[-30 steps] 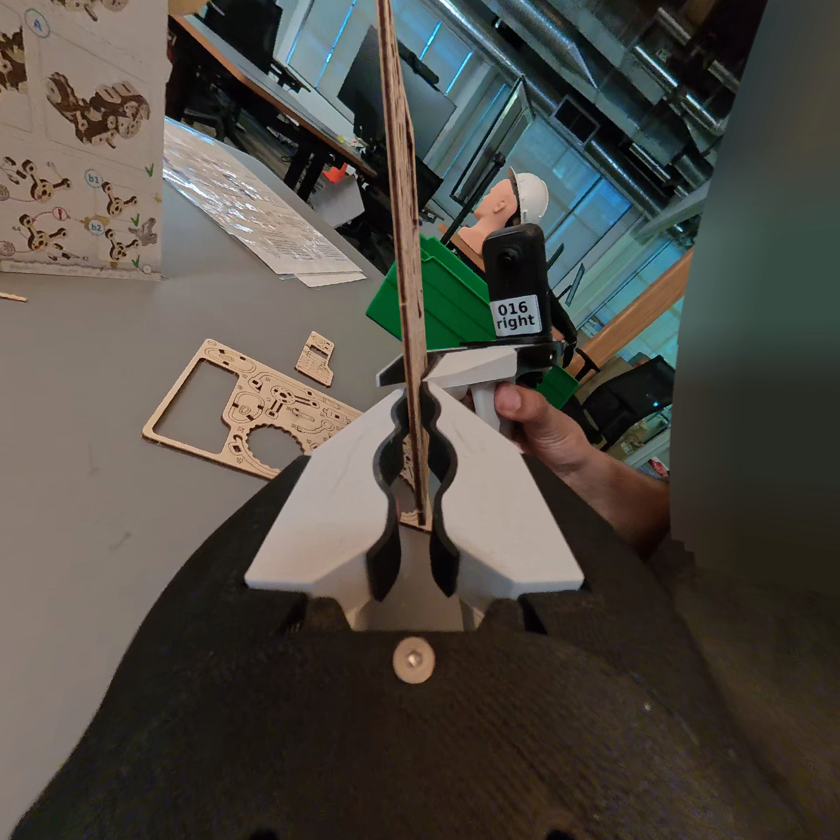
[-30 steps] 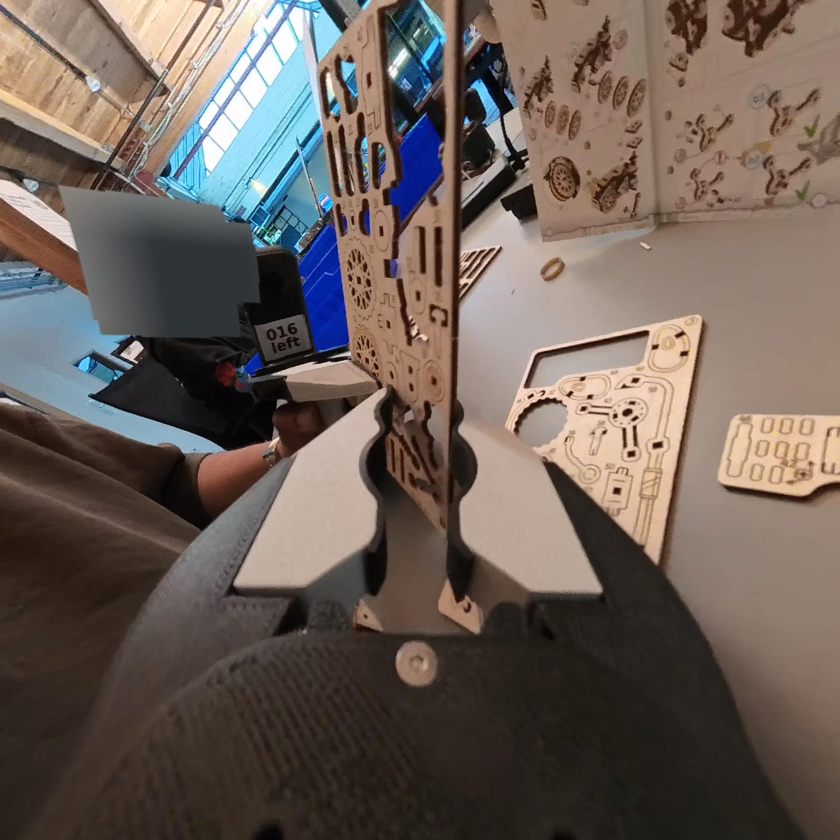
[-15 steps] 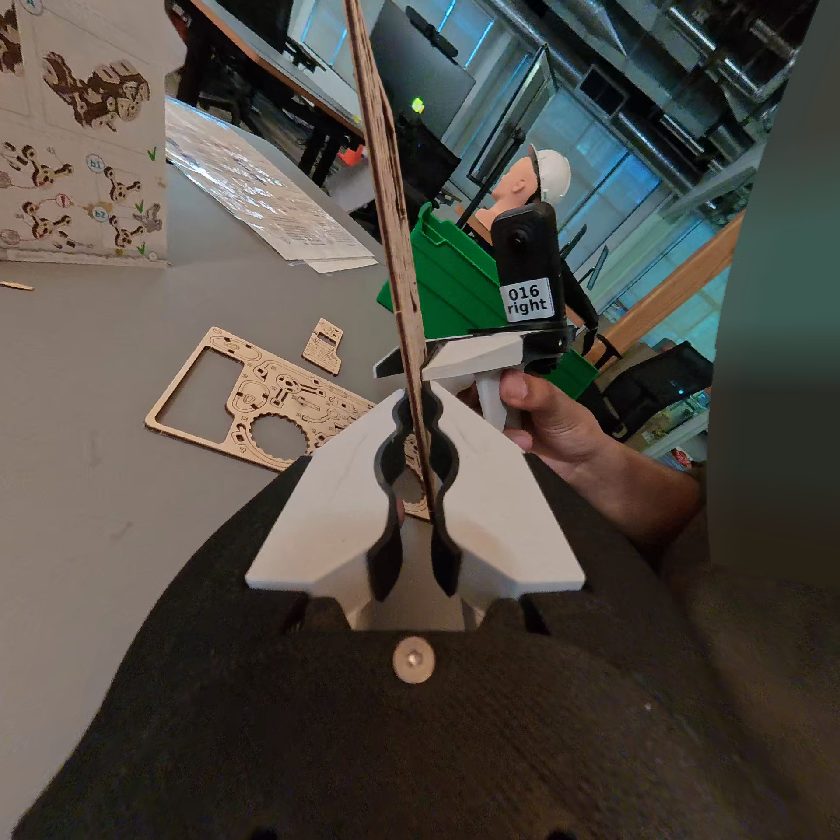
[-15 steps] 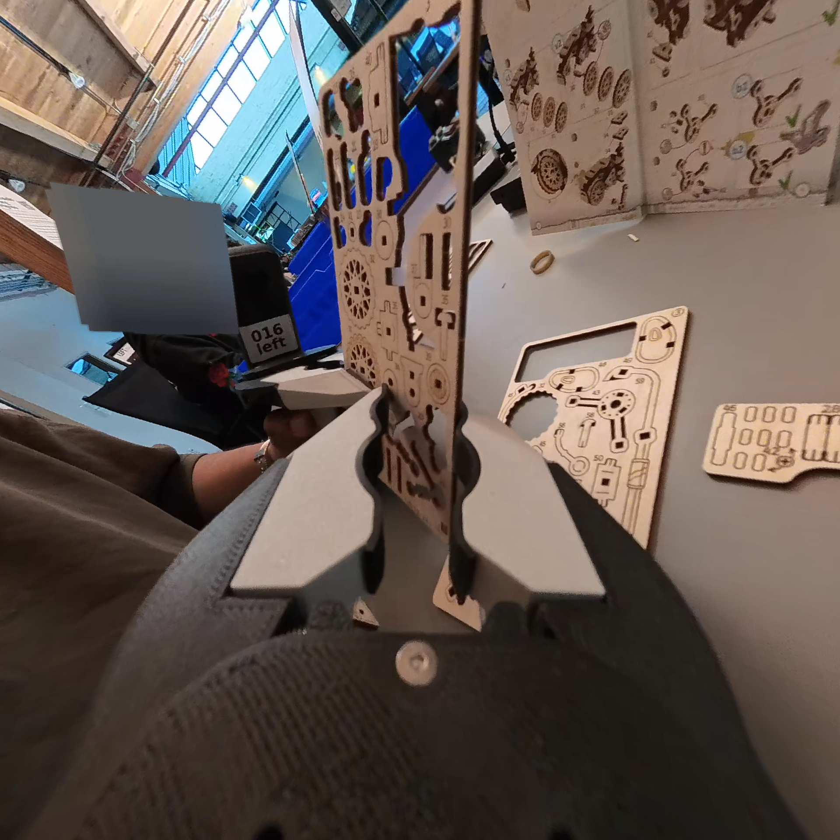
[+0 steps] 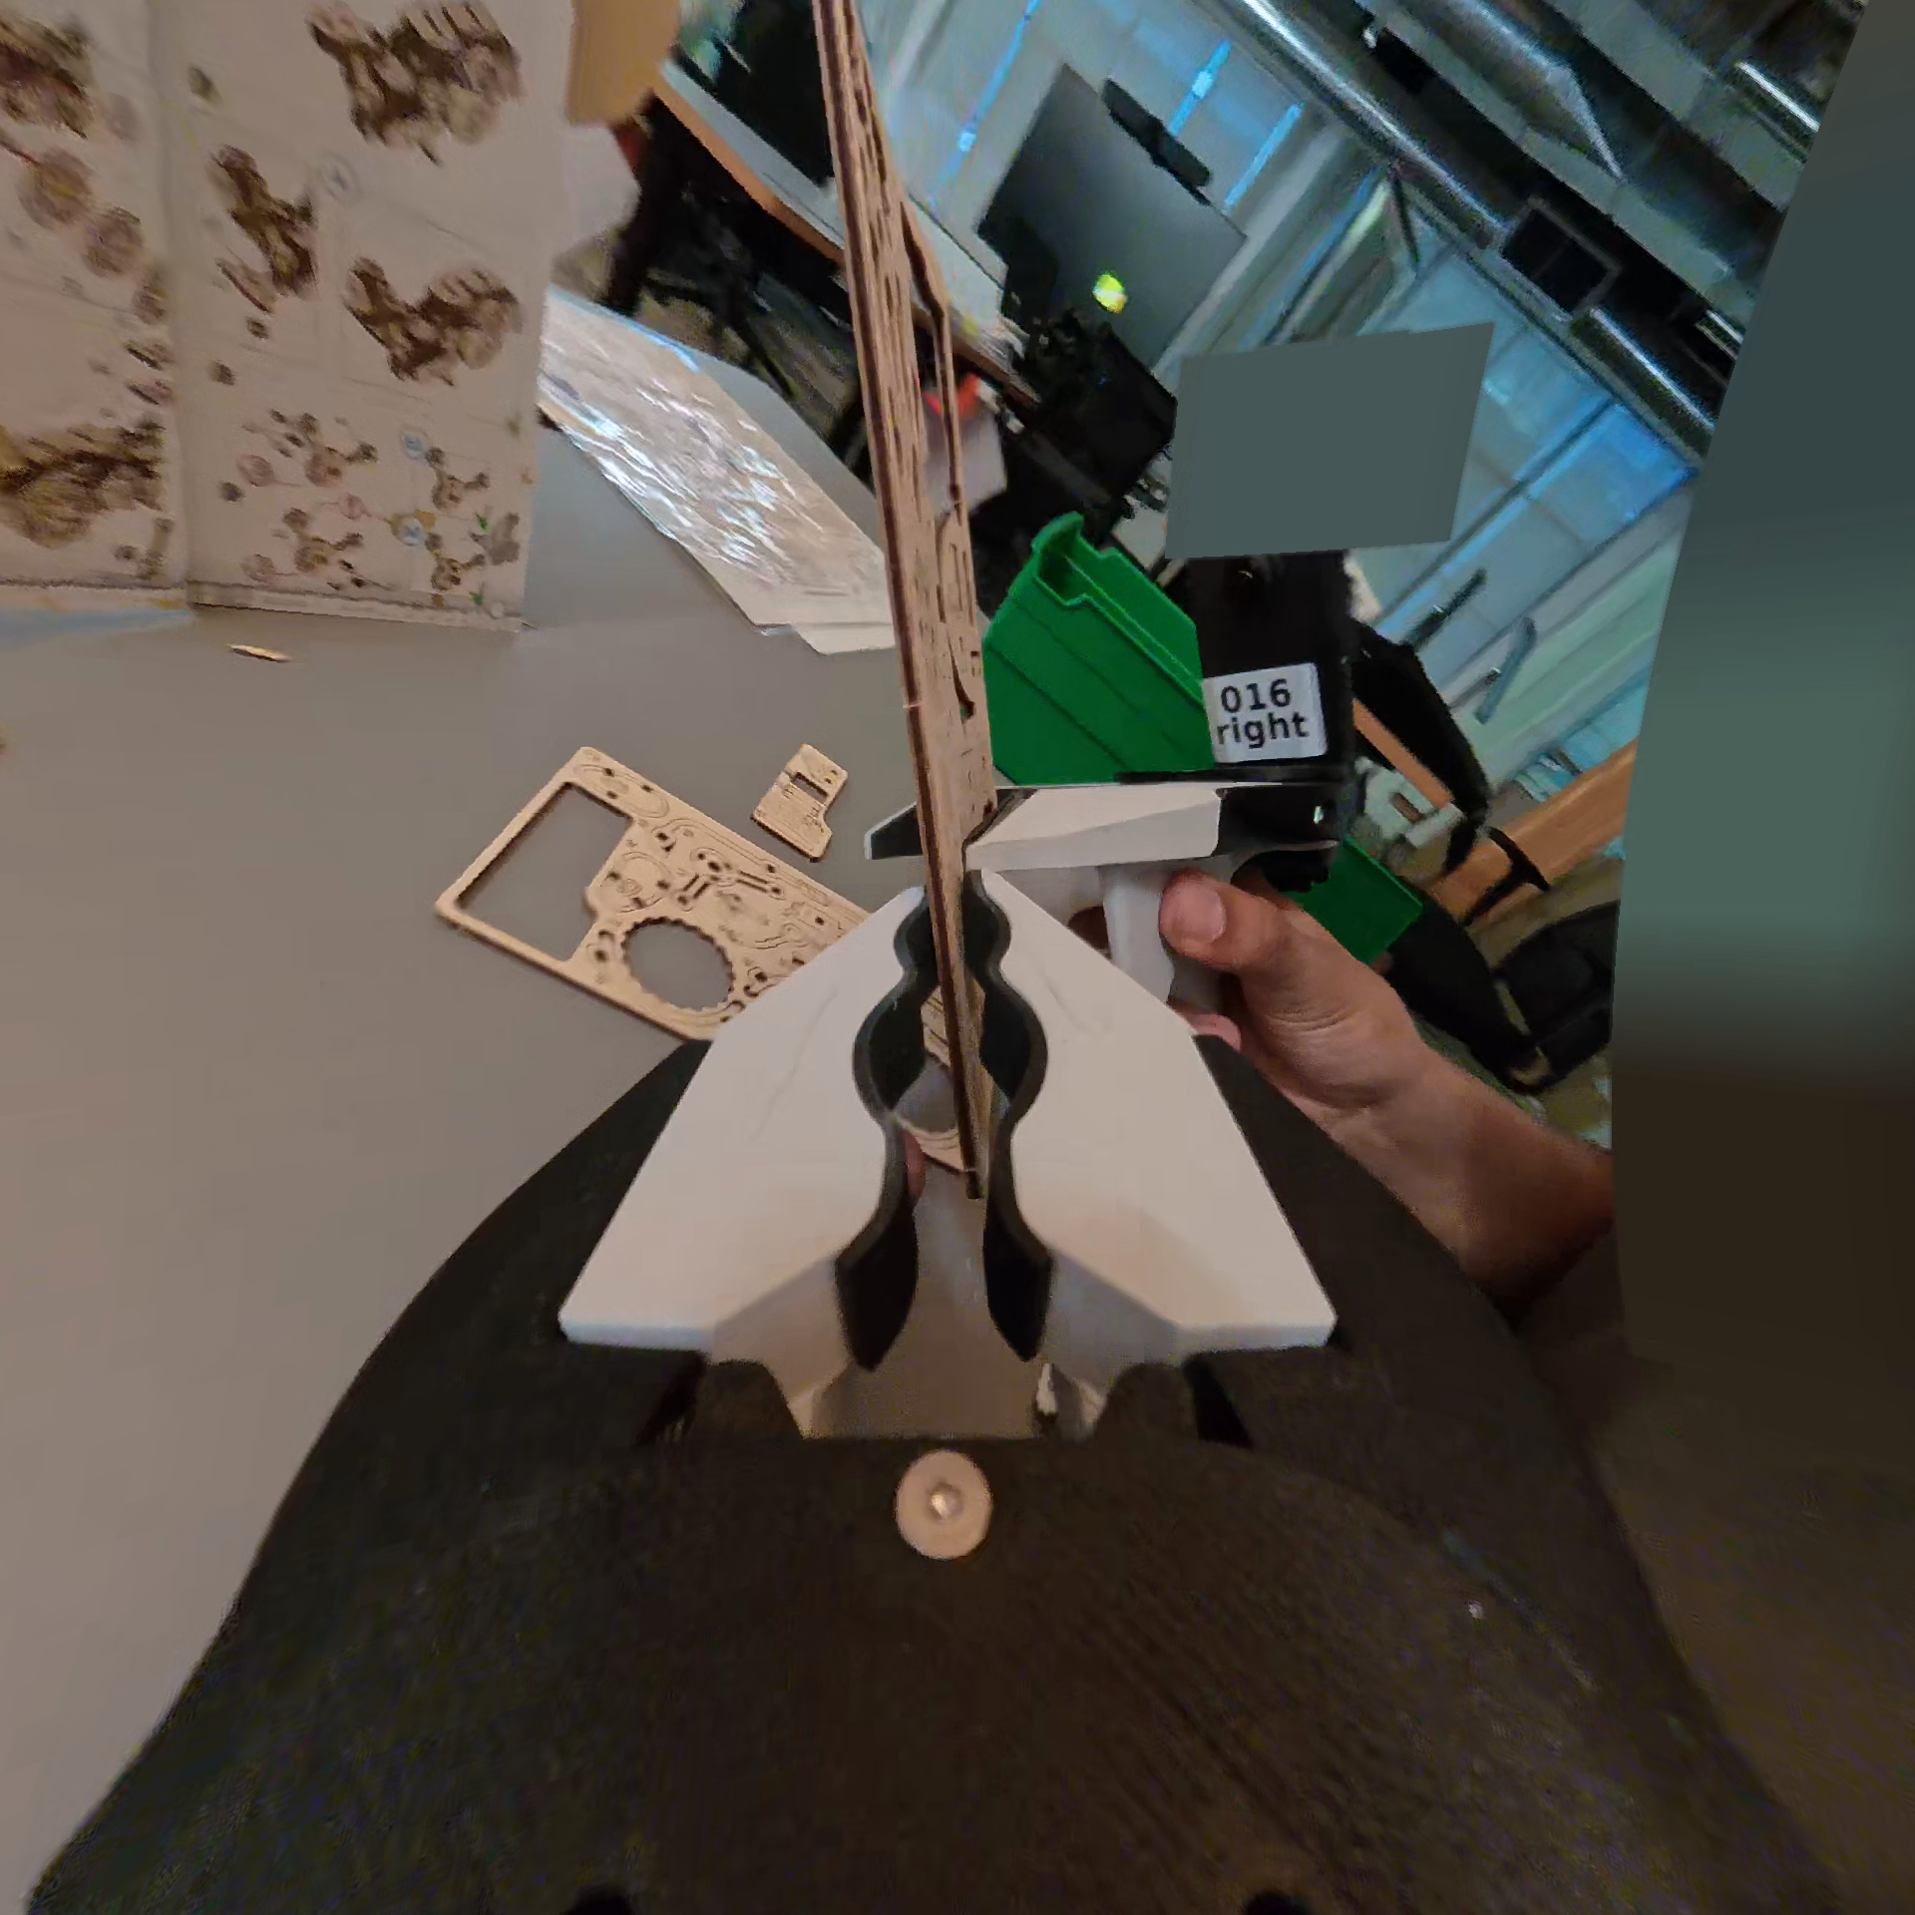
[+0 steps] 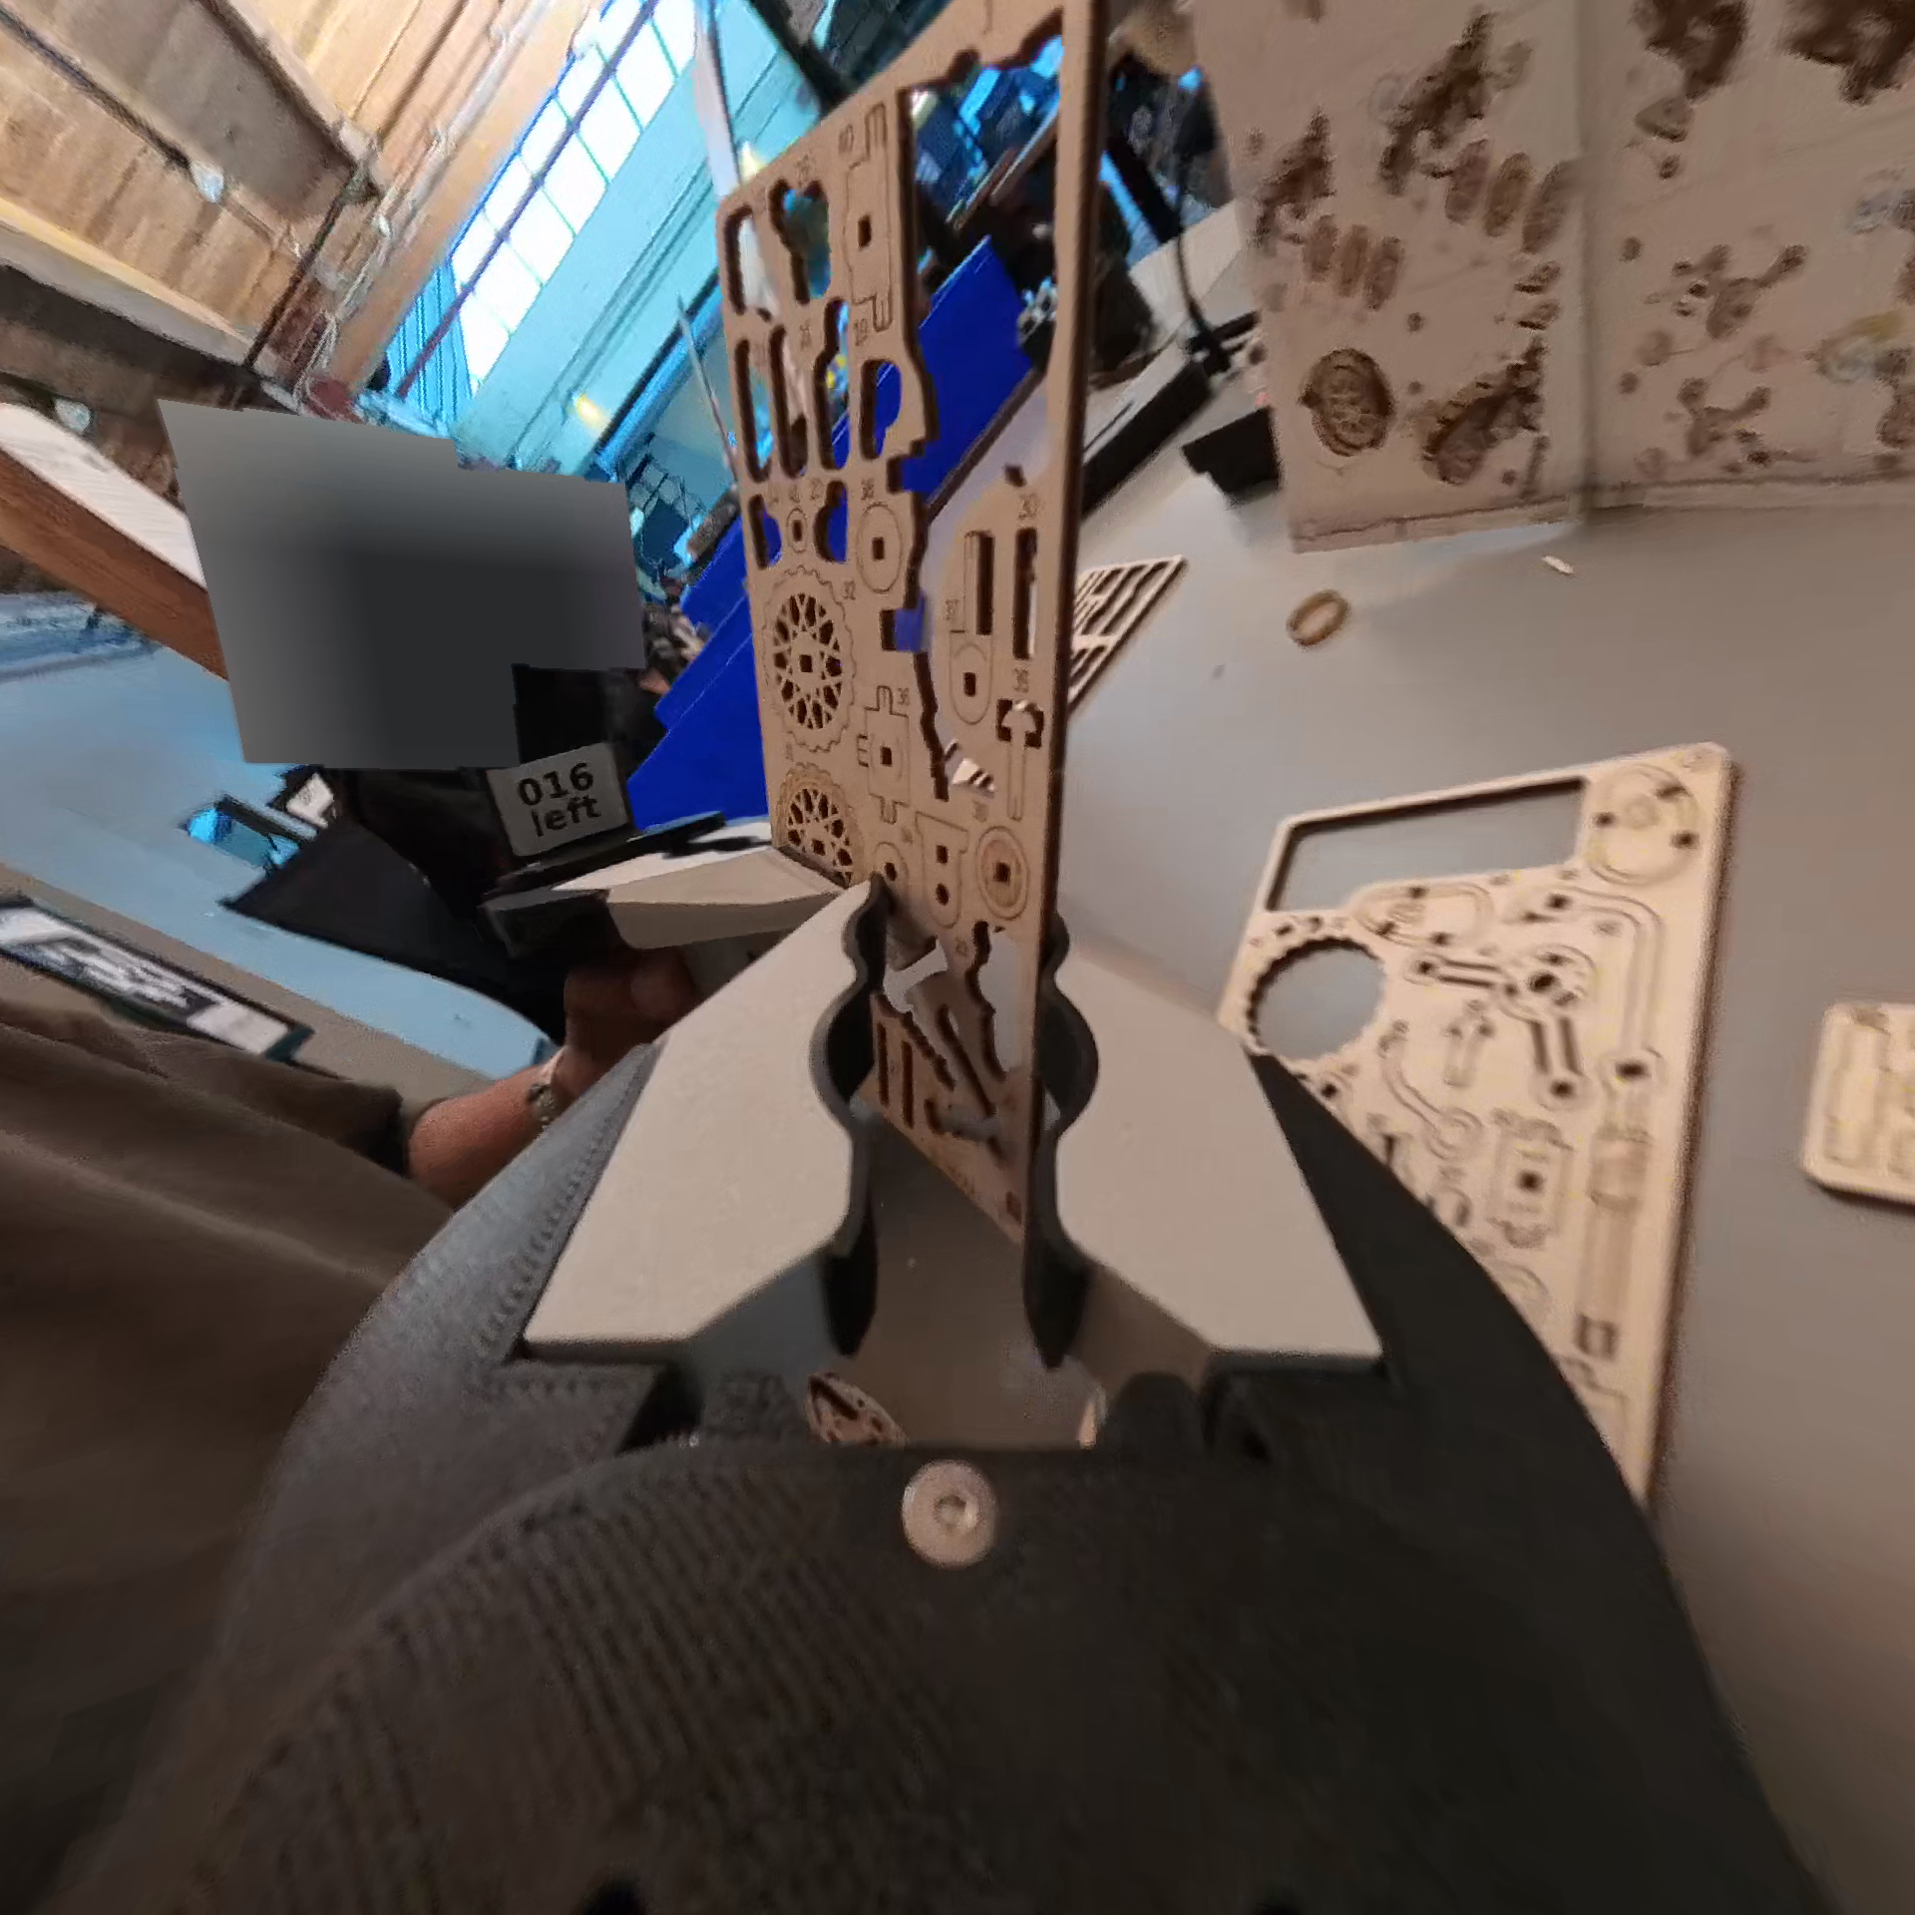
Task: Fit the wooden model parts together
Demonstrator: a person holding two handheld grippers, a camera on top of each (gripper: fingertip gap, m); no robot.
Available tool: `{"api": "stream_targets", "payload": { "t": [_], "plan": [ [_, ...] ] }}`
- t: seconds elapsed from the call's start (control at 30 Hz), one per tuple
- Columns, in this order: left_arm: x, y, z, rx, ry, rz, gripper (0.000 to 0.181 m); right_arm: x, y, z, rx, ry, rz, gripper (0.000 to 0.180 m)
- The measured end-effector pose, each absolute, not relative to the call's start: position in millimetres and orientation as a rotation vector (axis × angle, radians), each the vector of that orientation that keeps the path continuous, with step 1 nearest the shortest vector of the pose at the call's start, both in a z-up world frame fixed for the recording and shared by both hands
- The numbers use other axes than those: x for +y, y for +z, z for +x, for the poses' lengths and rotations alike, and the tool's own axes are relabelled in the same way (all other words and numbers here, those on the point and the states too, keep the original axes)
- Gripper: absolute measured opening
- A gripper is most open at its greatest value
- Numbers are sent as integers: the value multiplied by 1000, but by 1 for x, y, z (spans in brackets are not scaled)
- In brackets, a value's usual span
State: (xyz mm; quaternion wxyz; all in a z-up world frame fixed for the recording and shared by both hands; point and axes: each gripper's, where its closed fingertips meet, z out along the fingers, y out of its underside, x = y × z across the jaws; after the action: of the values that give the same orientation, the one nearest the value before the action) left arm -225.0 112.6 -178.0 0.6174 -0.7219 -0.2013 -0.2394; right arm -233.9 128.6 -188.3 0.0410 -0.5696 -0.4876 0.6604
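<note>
A thin laser-cut wooden sheet [image 5: 902, 415] full of part outlines and empty cut-outs stands upright above the grey table [image 5: 207, 1036]. My left gripper [image 5: 948, 896] is shut on its lower edge, and the sheet shows edge-on between the pads. In the right wrist view the sheet [image 6: 902, 580] slants across my right gripper [image 6: 964, 912]. Its near edge lies along the right pad and the left fingertip touches its face. The right gripper [image 5: 938, 834] shows in the left wrist view, straddling the sheet. The left gripper [image 6: 788, 891] shows behind the sheet in the right wrist view.
A second wooden sheet [image 5: 642, 912] with a gear-shaped hole lies flat on the table [image 6: 1503, 1088], with a small wooden piece [image 5: 800, 800] beside it. A printed instruction sheet [image 5: 259, 311] stands at the back. A green bin [image 5: 1088, 674] sits beyond the table. A wooden ring [image 6: 1318, 619] lies near the instructions.
Both grippers and the held sheet have swung together, bringing more of the instruction sheet into view. The sheet has shifted a little between the right jaws. Both holds are unchanged.
</note>
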Motion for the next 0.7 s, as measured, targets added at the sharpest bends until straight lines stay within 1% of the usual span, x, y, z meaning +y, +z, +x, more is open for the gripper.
{"api": "stream_targets", "payload": {
  "t": [0.1, 0.2, 0.33, 0.4, 0.53, 0.57, 0.7],
  "plan": [
    [89, -179, -225, -531, -448, -1644, 1, 107, -189, -238, -1613, 1960, -1694, 23],
    [71, -177, -232, -614, -550, -1579, 0, 86, -188, -243, -1644, 2033, -1692, 22],
    [60, -173, -237, -574, -583, -1576, 0, 73, -188, -246, -1690, 2000, -1681, 24],
    [56, -174, -234, -570, -644, -1584, 0, 72, -188, -243, -1694, 1994, -1666, 30],
    [52, -179, -236, -629, -727, -1536, 0, 80, -186, -236, -1693, 1978, -1623, 32],
    [49, -178, -240, -641, -721, -1520, 0, 83, -184, -235, -1679, 1984, -1613, 34],
    [39, -177, -257, -656, -696, -1509, 0, 95, -179, -233, -1656, 1957, -1562, 33]
  ]
}}
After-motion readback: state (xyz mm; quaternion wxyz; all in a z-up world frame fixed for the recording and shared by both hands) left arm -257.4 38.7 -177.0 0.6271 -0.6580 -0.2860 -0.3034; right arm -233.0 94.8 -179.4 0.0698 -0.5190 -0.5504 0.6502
